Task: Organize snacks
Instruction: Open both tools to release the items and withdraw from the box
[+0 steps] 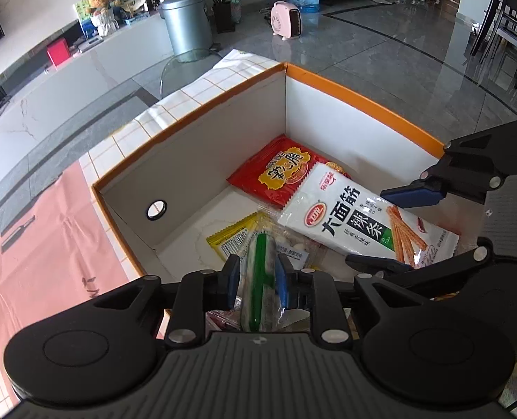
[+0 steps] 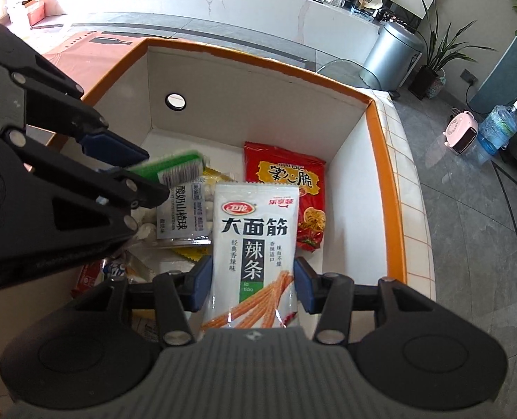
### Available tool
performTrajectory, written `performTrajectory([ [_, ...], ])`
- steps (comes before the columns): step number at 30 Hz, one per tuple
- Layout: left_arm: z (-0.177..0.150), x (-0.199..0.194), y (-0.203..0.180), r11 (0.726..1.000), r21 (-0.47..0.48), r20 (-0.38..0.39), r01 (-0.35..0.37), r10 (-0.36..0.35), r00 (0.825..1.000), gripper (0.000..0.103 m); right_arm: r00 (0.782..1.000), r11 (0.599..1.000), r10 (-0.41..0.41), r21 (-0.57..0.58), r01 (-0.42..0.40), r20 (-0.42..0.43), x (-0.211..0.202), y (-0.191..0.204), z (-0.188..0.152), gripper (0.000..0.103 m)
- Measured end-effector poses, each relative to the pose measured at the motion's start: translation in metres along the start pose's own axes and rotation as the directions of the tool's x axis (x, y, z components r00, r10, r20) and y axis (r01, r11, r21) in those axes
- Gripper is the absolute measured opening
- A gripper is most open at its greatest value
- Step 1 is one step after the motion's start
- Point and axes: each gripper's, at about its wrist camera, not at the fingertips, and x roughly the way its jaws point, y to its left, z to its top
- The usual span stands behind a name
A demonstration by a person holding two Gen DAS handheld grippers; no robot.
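An orange-rimmed white box (image 1: 356,94) (image 2: 384,146) holds several snack packets. A red packet (image 1: 276,174) (image 2: 286,178) lies flat at its far end. My right gripper (image 2: 253,286) (image 1: 366,228) is shut on a white spicy-strip packet (image 2: 255,230) (image 1: 356,220), one pad on each long edge, and the packet's far end rests on the red one. To its left, low inside the box, my left gripper (image 1: 258,279) (image 2: 154,174) is shut on a narrow green-and-white packet (image 1: 260,279) (image 2: 178,167), held on edge. Under it lie a clear packet of white balls (image 2: 185,213) and a yellow packet (image 1: 230,241).
The box stands on a checked white tablecloth (image 1: 195,94) with a pink sheet (image 1: 49,244) at its left. More wrappers lie at the box's near end (image 2: 94,272). Beyond the table are a grey floor, a metal bin (image 1: 187,24) and a pink heater (image 1: 286,21).
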Motion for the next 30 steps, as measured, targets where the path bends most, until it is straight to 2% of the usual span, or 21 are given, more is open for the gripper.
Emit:
performTrajectory([
  [2, 0.001, -0.006, -0.002, 1.0, 0.004, 0.01, 0.004, -0.004, 1.0, 0.041, 1.0, 1.0, -0.012, -0.006, 0.012, 0.009, -0.008, 0.001, -0.001, 0.051],
  [4, 0.002, -0.013, -0.004, 1.0, 0.008, 0.022, -0.001, 0.0, 1.0, 0.047, 0.999, 0.999, -0.03, -0.009, 0.03, 0.017, -0.016, 0.002, -0.001, 0.058],
  [9, 0.0, -0.037, -0.005, 1.0, 0.004, 0.072, -0.011, 0.011, 0.997, 0.067, 0.997, 0.998, -0.065, 0.007, 0.064, 0.035, -0.042, 0.001, -0.003, 0.061],
  [11, -0.001, -0.05, -0.004, 1.0, -0.002, 0.101, -0.022, 0.022, 0.995, 0.072, 0.995, 0.997, -0.079, 0.018, 0.079, 0.052, -0.055, 0.0, -0.003, 0.065],
  [12, -0.002, -0.056, -0.004, 1.0, -0.007, 0.117, -0.029, 0.03, 0.993, 0.073, 0.994, 0.996, -0.086, 0.027, 0.084, 0.068, -0.062, 0.0, -0.004, 0.072],
  [16, -0.009, -0.085, -0.001, 0.998, -0.043, 0.19, -0.053, 0.061, 0.98, 0.077, 0.984, 0.992, -0.113, 0.067, 0.104, 0.138, -0.094, 0.004, -0.009, 0.08],
  [21, -0.026, -0.128, 0.001, 0.994, -0.088, 0.289, -0.071, 0.093, 0.953, 0.079, 0.962, 0.983, -0.141, 0.151, 0.108, 0.233, -0.136, 0.011, -0.02, 0.083],
  [23, -0.036, -0.144, 0.001, 0.991, -0.111, 0.324, -0.08, 0.112, 0.939, 0.082, 0.951, 0.976, -0.143, 0.196, 0.09, 0.275, -0.154, 0.016, -0.025, 0.088],
  [27, -0.054, -0.176, 0.004, 0.981, -0.163, 0.367, -0.101, 0.155, 0.917, 0.083, 0.92, 0.961, -0.155, 0.271, 0.056, 0.361, -0.188, 0.031, -0.041, 0.094],
  [30, -0.071, -0.195, 0.004, 0.969, -0.205, 0.403, -0.139, 0.213, 0.89, 0.09, 0.895, 0.948, -0.174, 0.315, 0.04, 0.411, -0.207, 0.05, -0.055, 0.094],
])
